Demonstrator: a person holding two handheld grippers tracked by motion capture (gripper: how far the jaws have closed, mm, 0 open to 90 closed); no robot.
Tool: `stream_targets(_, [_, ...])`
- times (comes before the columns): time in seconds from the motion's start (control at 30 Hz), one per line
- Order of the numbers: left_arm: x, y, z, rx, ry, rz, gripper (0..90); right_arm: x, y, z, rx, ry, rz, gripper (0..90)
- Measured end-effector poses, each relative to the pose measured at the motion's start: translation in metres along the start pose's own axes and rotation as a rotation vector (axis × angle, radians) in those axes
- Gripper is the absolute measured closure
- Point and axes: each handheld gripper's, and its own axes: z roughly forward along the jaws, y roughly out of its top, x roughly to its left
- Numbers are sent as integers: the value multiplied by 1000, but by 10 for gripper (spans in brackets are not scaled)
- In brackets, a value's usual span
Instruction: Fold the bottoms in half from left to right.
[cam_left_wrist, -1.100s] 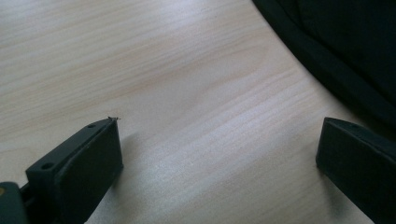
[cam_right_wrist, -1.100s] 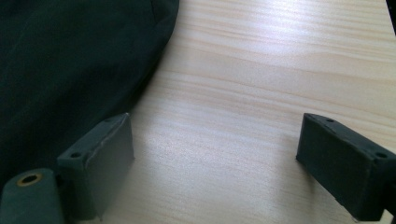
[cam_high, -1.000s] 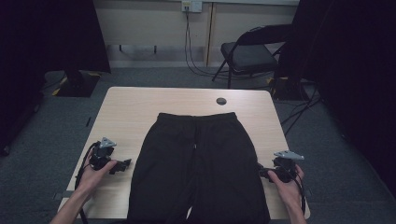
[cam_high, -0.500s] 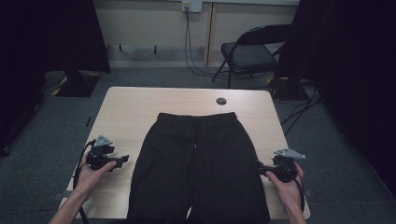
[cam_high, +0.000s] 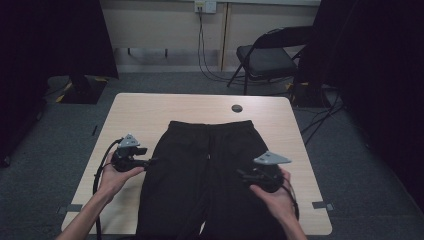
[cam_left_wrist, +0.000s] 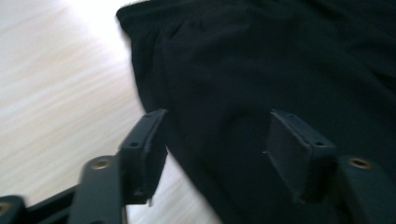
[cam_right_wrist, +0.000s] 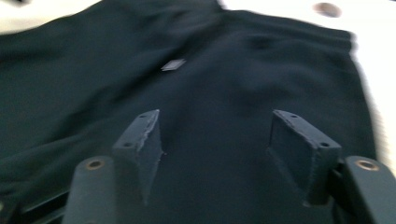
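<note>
A pair of black trousers (cam_high: 210, 170) lies flat on the wooden table (cam_high: 150, 112), waistband at the far side. My left gripper (cam_high: 150, 161) hovers at the trousers' left edge and points right. In the left gripper view its jaws (cam_left_wrist: 215, 135) stand apart over the trousers (cam_left_wrist: 280, 70), with nothing between them. My right gripper (cam_high: 241, 175) hangs over the right leg and points left. Its jaws (cam_right_wrist: 215, 135) stand apart above the trousers (cam_right_wrist: 233, 84), holding nothing. Both pairs of jaws have just been closing. A small grey tag (cam_right_wrist: 173, 64) lies on the cloth.
A small dark round disc (cam_high: 237, 108) sits on the table beyond the waistband. A folding chair (cam_high: 267, 57) stands behind the table on the right, with cables (cam_high: 210, 60) on the floor. Dark curtains hang on both sides.
My right gripper moved left from the table's right edge to above the right trouser leg. My left gripper rose and moved forward to the trousers' left edge. Both pairs of jaws narrowed.
</note>
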Motion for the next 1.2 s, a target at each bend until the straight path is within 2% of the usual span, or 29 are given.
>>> stream_targets(0.03, [-3, 1, 2, 1, -20, 15, 420, 0, 0, 0, 0, 0, 0, 358])
stream_targets(0.1, [-8, 0, 9, 37, -46, 38, 435, 20, 4, 14, 33, 62, -50, 380])
stream_targets(0.17, [-11, -4, 15, 66, -61, 73, 436, 41, 8, 27, 62, 91, -105, 369])
stream_targets(0.2, [-11, -6, 18, 79, -60, 72, 446, 59, 12, 41, 83, 139, -120, 375])
stream_targets(0.23, [-11, -8, 20, 86, -57, 50, 446, 59, 12, 41, 83, 139, -120, 375])
stream_targets(0.27, [-12, -11, 24, 99, -70, 40, 461, 77, 16, 54, 108, 152, -162, 371])
stream_targets(0.3, [-12, -11, 24, 99, -70, 40, 471, 77, 16, 54, 108, 152, -162, 371])
stream_targets(0.33, [-14, -12, 26, 112, -63, 53, 471, 84, 18, 60, 115, 164, -175, 370])
stream_targets(0.37, [-16, -14, 29, 127, -76, 77, 488, 95, 21, 72, 120, 182, -184, 369])
stream_targets(0.4, [-17, -15, 30, 138, -67, 96, 493, 100, 21, 77, 125, 190, -189, 369])
stream_targets(0.43, [-17, -15, 30, 138, -67, 96, 494, 100, 21, 77, 125, 190, -189, 369])
stream_targets(0.47, [-21, -19, 32, 146, -84, 119, 500, 107, 21, 87, 145, 193, -197, 362])
stream_targets(0.5, [-23, -21, 33, 155, -68, 132, 505, 110, 20, 91, 154, 196, -199, 363])
stream_targets(0.53, [-24, -22, 32, 150, -51, 128, 502, 112, 18, 94, 165, 193, -207, 365])
stream_targets(0.67, [-23, -25, 31, 137, -63, 107, 502, 111, 12, 98, 184, 191, -207, 362])
stream_targets(0.77, [-22, -29, 27, 133, -55, 100, 499, 105, 4, 99, 212, 164, -199, 354])
stream_targets(0.8, [-21, -31, 25, 124, -58, 95, 498, 100, -1, 98, 195, 178, -169, 350])
stream_targets(0.93, [-25, -35, 21, 128, -55, 97, 490, 97, -6, 93, 184, 179, -173, 350])
stream_targets(1.07, [-33, -37, 17, 144, -72, 109, 478, 97, -10, 88, 183, 185, -177, 350])
stream_targets(1.17, [-42, -37, 12, 179, -91, 126, 479, 98, -12, 83, 202, 197, -193, 351])
stream_targets(1.2, [-42, -36, 10, 195, -134, 116, 518, 97, -16, 79, 199, 200, -195, 352])
